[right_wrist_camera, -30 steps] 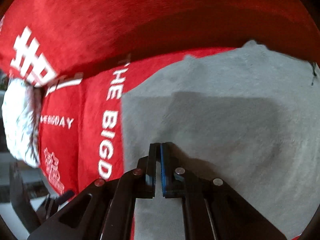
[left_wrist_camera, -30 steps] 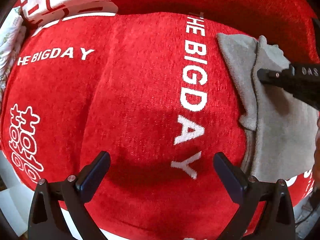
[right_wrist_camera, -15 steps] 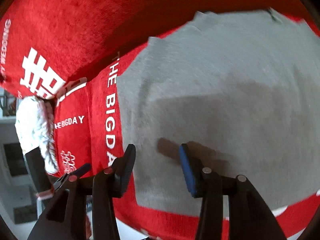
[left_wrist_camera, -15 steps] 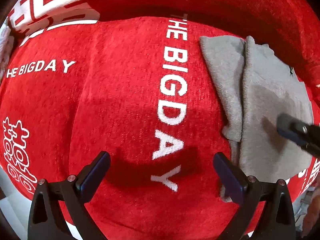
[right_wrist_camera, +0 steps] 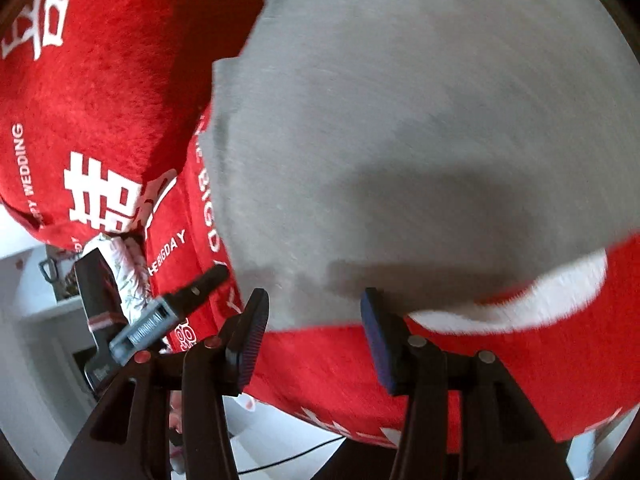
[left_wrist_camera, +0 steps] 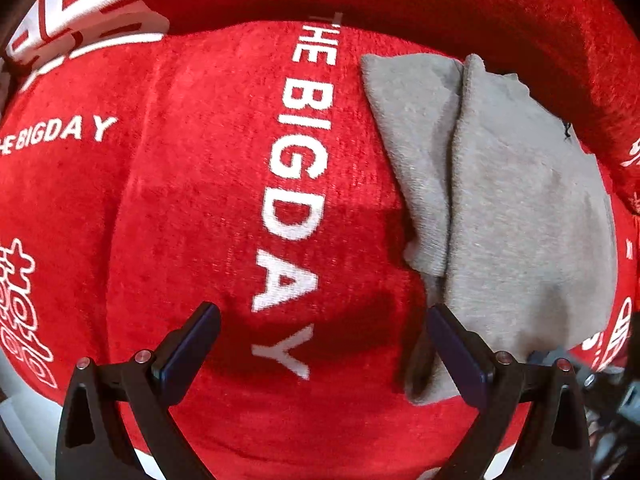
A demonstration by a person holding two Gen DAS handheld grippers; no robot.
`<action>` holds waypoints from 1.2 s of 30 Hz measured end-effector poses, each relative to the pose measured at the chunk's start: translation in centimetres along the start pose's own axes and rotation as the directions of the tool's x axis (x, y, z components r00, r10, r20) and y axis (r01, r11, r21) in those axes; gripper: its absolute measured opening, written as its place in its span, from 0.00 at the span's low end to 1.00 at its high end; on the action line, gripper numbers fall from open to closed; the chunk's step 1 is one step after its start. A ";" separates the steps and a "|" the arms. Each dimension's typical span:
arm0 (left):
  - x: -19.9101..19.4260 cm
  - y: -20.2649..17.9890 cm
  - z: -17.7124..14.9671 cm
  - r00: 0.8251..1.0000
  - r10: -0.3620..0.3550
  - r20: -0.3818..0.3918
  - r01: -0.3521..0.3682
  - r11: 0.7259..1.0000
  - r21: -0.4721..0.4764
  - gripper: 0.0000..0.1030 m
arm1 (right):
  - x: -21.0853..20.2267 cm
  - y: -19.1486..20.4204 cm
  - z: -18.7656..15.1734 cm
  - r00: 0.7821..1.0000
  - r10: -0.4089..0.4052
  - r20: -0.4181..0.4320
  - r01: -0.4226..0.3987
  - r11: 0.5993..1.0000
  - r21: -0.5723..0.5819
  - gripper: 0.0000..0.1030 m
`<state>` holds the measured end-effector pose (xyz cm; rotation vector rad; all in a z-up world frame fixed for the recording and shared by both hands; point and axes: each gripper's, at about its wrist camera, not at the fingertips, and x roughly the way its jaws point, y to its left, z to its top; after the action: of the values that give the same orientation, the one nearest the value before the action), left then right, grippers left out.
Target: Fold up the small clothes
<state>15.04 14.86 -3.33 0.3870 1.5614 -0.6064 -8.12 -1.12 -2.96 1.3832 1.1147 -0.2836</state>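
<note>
Right claw (right_wrist_camera: 314, 334) has released grey garment (right_wrist_camera: 420, 128), backing away.

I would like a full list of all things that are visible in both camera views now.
grey garment: one, grey, folded, lying on the red cover, at the right of the left wrist view.
red cover: one, red with white lettering "THE BIG DAY", spread under the garment.
patterned white cloth: one, white, at the cover's left edge in the right wrist view.
left gripper: one, black, open, above the cover, nothing between its jaws.
right gripper: one, black, jaws just opened, empty, at the garment's near edge.
</note>
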 end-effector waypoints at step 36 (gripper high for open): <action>2.8 -3.4 4.8 0.819 -0.572 -0.047 0.564 0.817 -0.119 1.00 | -2.9 -1.5 2.1 0.882 0.438 0.172 -0.462 0.877 0.133 0.08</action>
<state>16.68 8.97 -5.60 -0.1550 1.7862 -0.9769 -9.75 -4.53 -2.13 1.7061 0.6360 -0.1317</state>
